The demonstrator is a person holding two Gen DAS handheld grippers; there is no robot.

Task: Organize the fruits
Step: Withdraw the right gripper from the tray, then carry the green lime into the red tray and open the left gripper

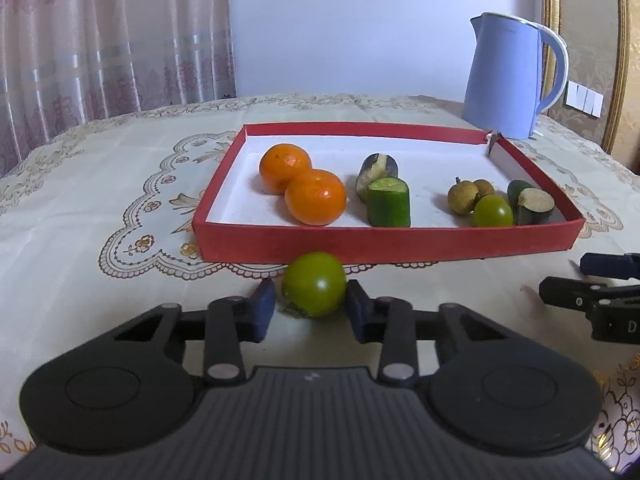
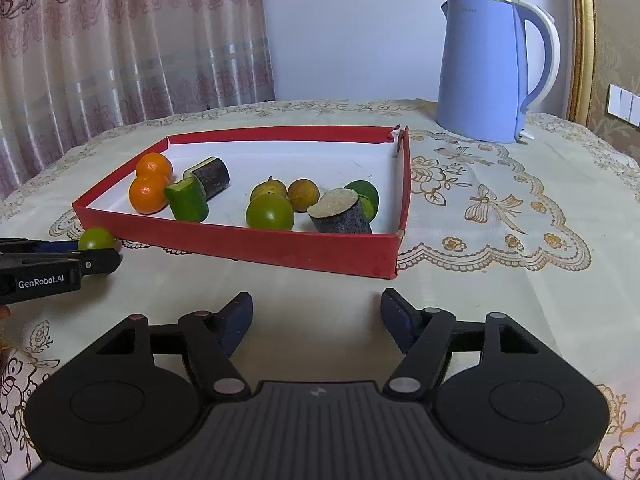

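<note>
Left gripper (image 1: 311, 306) is nearest in the left wrist view, with its two blue pads drawn in on a loose green fruit (image 1: 314, 283). The right pad touches the fruit's side; the left pad sits at most a sliver off it, so the pinch reads as made across the fruit's widest part. That fruit rests on the tablecloth (image 1: 100, 208), just outside the near wall of the red tray (image 1: 384, 242).

Right gripper (image 2: 316, 322) stands spread, with nothing between its pads, over bare cloth short of the tray's near right corner.

Handling assessment: the green fruit is small, round and glossy, so it is judged light, firm-skinned and liable to roll or squirt out of a pinch taken off-centre. Hold should stay across the middle, pads level, with modest pressure to avoid bruising.

Inside the tray, left to right in the left wrist view: two oranges (image 1: 302, 184) touching each other, a green cut piece (image 1: 389, 202) against a dark cut piece (image 1: 378, 168), then a cluster of small brown fruits (image 1: 464, 196), a second green fruit (image 1: 493, 211) and further dark cut pieces (image 1: 535, 206) near the right wall.

Beyond the tray's far right corner stands a blue kettle (image 1: 508, 76), with a curtain (image 1: 112, 48) behind the table on the left.
</note>
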